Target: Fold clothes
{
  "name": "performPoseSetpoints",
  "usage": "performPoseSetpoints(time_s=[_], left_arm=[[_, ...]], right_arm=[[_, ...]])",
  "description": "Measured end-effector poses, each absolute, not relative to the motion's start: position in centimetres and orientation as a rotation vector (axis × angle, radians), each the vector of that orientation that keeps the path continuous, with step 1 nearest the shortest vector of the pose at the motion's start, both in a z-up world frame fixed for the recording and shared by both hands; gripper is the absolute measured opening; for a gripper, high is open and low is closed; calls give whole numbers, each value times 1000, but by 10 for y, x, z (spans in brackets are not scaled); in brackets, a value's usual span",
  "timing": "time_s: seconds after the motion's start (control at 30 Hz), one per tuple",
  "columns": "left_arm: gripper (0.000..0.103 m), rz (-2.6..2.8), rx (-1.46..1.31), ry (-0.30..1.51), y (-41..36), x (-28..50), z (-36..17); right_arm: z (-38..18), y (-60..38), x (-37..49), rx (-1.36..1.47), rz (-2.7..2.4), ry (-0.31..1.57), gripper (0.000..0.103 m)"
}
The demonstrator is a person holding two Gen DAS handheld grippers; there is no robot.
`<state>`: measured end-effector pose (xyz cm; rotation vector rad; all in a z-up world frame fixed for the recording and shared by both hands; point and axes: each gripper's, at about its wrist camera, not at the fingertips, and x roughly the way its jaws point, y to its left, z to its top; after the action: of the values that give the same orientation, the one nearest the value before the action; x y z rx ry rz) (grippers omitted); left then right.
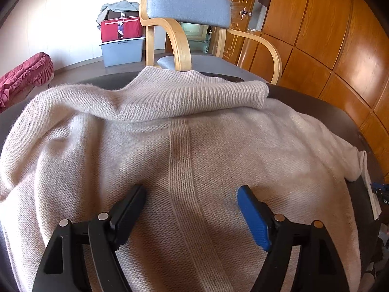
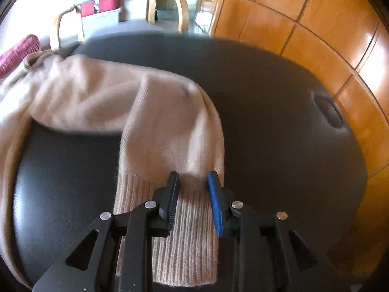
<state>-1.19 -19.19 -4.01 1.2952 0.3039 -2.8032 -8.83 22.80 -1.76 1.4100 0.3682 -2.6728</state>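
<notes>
A beige knit sweater point(image 1: 194, 133) lies spread over a dark table point(image 1: 287, 92), with one ribbed sleeve point(image 1: 194, 92) folded across its top. My left gripper point(image 1: 191, 191) hovers just over the sweater's middle stripe, jaws wide open and nothing between them. In the right wrist view the other sleeve point(image 2: 170, 133) stretches out from the sweater body across the table point(image 2: 267, 109). My right gripper point(image 2: 193, 175) stands over that sleeve's ribbed cuff point(image 2: 189, 243). Its jaws are a little apart and the knit lies loose in the gap, not pinched.
A grey-cushioned wooden chair point(image 1: 189, 7) stands behind the table. A red box point(image 1: 120, 29) sits on a grey bin point(image 1: 121, 51) by the wall. A red ruffled cloth point(image 1: 24, 73) is at the left, and wooden wardrobe panels point(image 1: 328, 36) at the right. The tabletop has an oval slot point(image 2: 328, 112).
</notes>
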Motion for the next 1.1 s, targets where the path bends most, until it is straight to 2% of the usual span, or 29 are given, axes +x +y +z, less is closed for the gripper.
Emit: performPoseSetpoints(time_s=[0.27,0.53,0.63,0.77,0.87,0.97,1.1], left_arm=[[79,-2806,1295,309,-192,-14,-43],[79,-2804,1296,308,-189,-15,-42],[79,-2805,1296,306,-190,-16,-43],[79,-2805,1297,303,-191,-17,-43],[79,-2807,1296,309,-191,-16,-42],[79,-2812,1293,327,-192,-15,-42],[79,-2821,1287,353,-194,-14,-41]], right_arm=[[-22,268,-127,1508,-2812,485,27],[-27,297,-171,1528,-2961,457,27],[-8,306,-181,1520,-2983,440,27],[38,264,-154,1186,-3069,280,27],[46,207,-144,1077,-2875,237,27],[32,139,-143,1071,-2659,302,27],[0,95,-167,1133,-2552,412,27]])
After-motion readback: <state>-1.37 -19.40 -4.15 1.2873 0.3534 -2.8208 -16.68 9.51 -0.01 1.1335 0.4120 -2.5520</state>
